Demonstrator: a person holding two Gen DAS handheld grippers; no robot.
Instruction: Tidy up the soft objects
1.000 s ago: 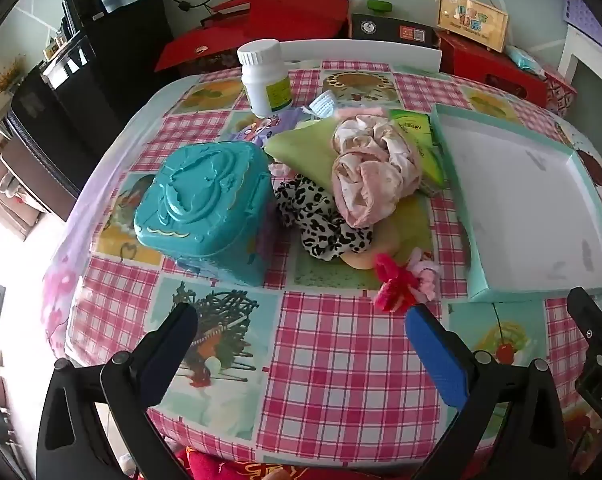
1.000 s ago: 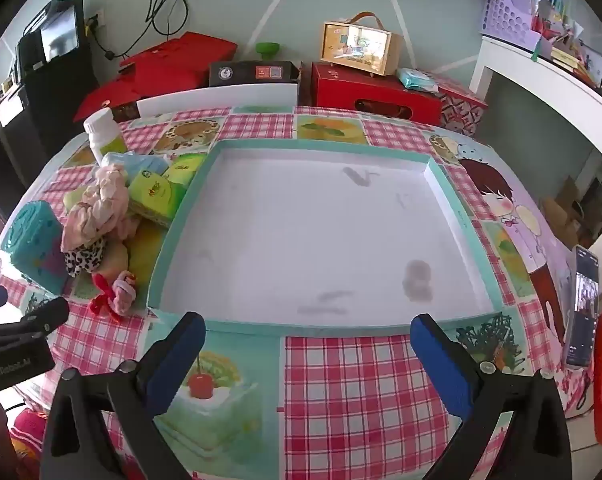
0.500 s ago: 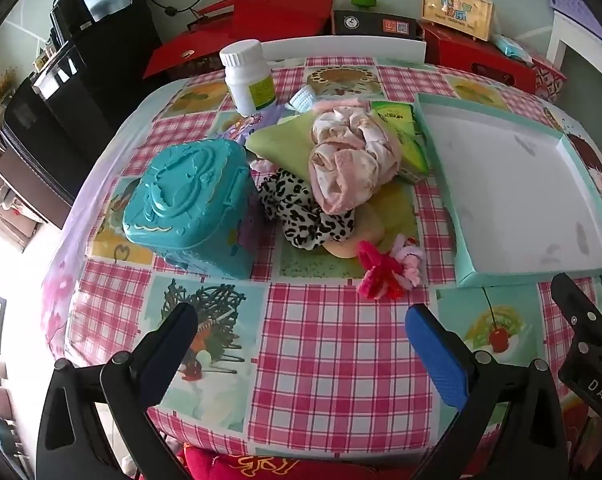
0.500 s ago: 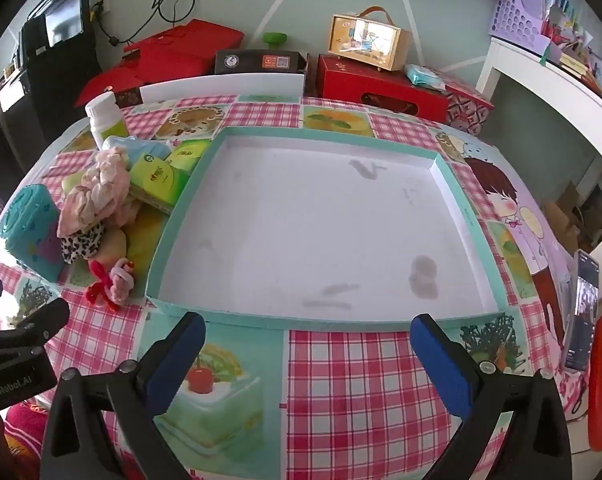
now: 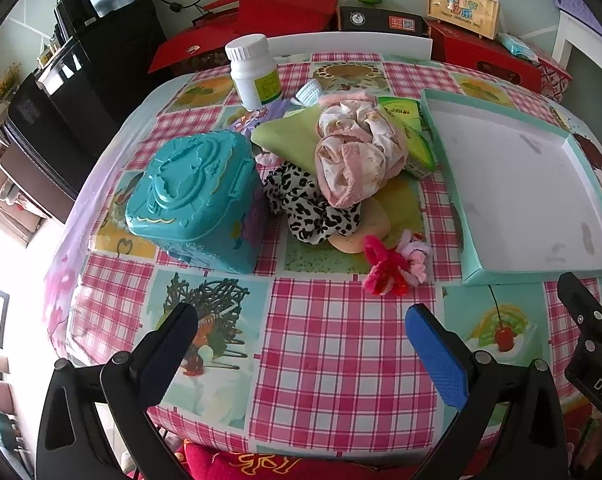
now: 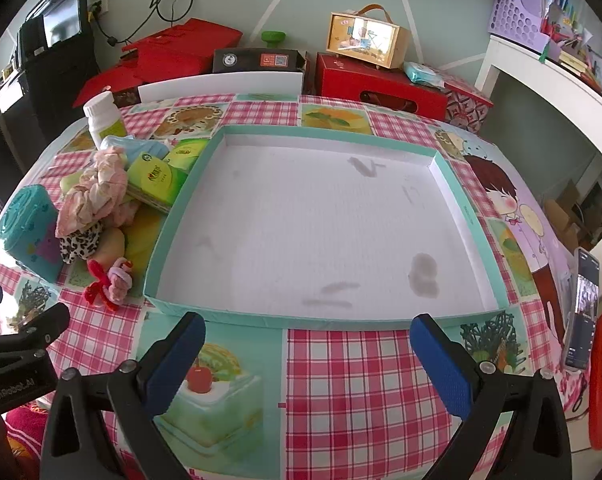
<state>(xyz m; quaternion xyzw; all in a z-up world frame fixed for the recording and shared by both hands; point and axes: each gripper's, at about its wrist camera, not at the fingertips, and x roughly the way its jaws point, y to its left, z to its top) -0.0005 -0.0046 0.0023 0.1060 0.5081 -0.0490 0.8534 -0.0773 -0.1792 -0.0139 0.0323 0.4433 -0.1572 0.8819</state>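
Red-pink yarn toy (image 5: 393, 266) just ahead of left gripper (image 5: 301, 340), fingers spread, empty; right gripper (image 6: 307, 354), also spread, faces empty tray (image 6: 477, 216).

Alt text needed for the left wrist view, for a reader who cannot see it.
The open left gripper hovers over a checked tablecloth, holding nothing. Ahead lie a red and pink hair tie, a pile of scrunchies beside a teal plastic case, and an empty shallow box.

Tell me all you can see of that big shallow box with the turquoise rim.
The shallow box is a wide, square, cardboard-looking tray, turquoise outside, white inside with a few grey smudges. It lies flat and open on the checked tablecloth, holding nothing. A green tissue pack sits against its left wall; neither gripper touches it.
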